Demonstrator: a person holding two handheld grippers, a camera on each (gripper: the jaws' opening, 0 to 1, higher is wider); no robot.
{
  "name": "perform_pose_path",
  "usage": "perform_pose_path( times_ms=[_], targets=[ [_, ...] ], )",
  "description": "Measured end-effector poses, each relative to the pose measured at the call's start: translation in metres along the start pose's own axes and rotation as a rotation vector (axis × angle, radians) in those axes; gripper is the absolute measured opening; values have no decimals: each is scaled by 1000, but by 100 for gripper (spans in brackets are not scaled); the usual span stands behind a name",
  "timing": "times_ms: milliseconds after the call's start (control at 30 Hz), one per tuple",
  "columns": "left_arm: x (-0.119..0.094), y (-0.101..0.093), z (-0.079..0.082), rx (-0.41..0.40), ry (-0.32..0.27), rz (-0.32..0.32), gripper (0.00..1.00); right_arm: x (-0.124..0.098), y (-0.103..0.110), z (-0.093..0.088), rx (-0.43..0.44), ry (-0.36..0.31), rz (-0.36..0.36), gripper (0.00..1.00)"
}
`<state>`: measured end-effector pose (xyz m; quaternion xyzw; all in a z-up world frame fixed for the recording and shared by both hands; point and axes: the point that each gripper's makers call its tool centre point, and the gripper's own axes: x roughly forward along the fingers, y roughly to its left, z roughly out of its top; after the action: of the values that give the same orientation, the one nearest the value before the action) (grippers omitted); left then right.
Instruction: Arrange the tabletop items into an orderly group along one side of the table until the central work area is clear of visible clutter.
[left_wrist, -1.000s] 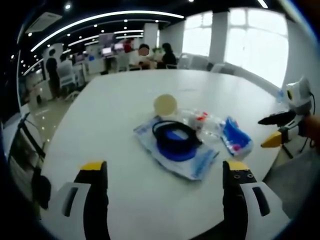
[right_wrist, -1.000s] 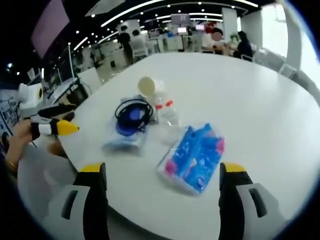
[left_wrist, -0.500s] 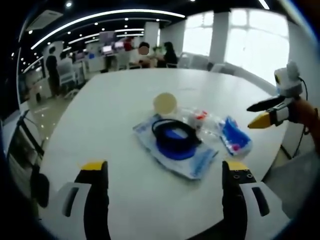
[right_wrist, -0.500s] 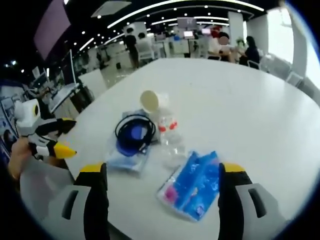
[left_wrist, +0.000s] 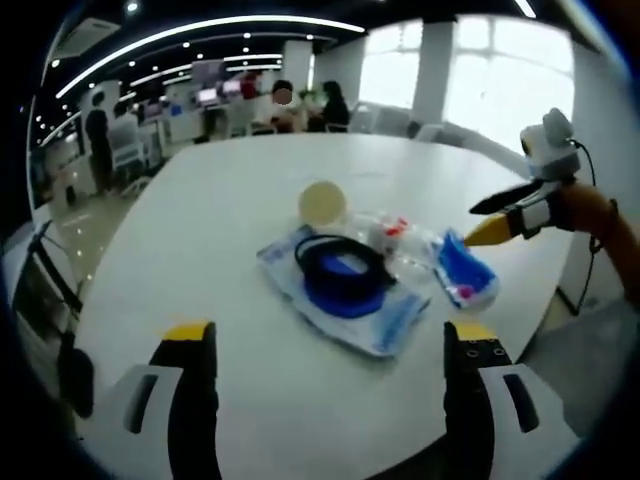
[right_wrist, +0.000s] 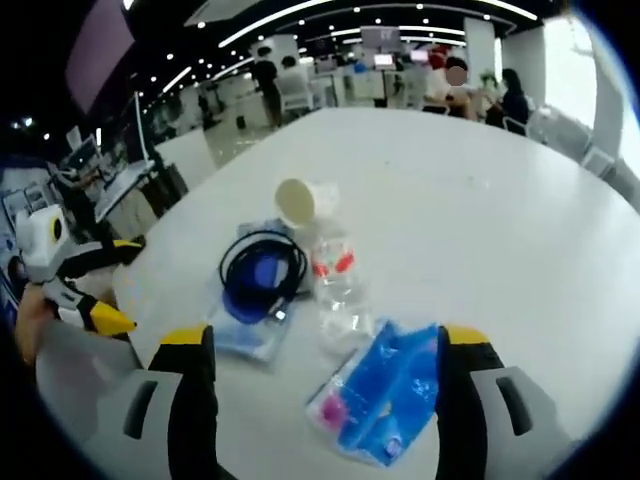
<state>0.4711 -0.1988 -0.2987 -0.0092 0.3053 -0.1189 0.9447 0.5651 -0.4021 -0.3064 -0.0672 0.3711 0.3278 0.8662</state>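
Our right gripper (right_wrist: 320, 370) has closed in on the blue tissue pack (right_wrist: 385, 395), low centre of its view, jaws released and empty. Left gripper (left_wrist: 330, 365) hangs spread before the cable (left_wrist: 340, 265), bottle (right_wrist: 335, 285) and cup (left_wrist: 322, 203) mid-counter (left_wrist: 220, 200). Nothing is grouped yet.

A round white table (left_wrist: 200, 240) carries a cream paper cup (left_wrist: 323, 204), a clear plastic bottle with a red band (right_wrist: 336, 282), a coiled black cable (right_wrist: 262, 268) on a deep-blue disc in a pale blue-printed bag (left_wrist: 345, 305), and a bright blue tissue pack with pink patches (right_wrist: 385, 395).
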Motion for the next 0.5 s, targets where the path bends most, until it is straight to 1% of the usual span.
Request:
perform_pose_path(
  times_ms=[400, 500],
  targets=[
    [3, -4, -4, -3, 21, -23, 91, 25, -4, 5, -1, 35, 20, 89],
    [3, -4, -5, -8, 29, -24, 89, 29, -5, 5, -2, 44, 22, 89]
  ],
)
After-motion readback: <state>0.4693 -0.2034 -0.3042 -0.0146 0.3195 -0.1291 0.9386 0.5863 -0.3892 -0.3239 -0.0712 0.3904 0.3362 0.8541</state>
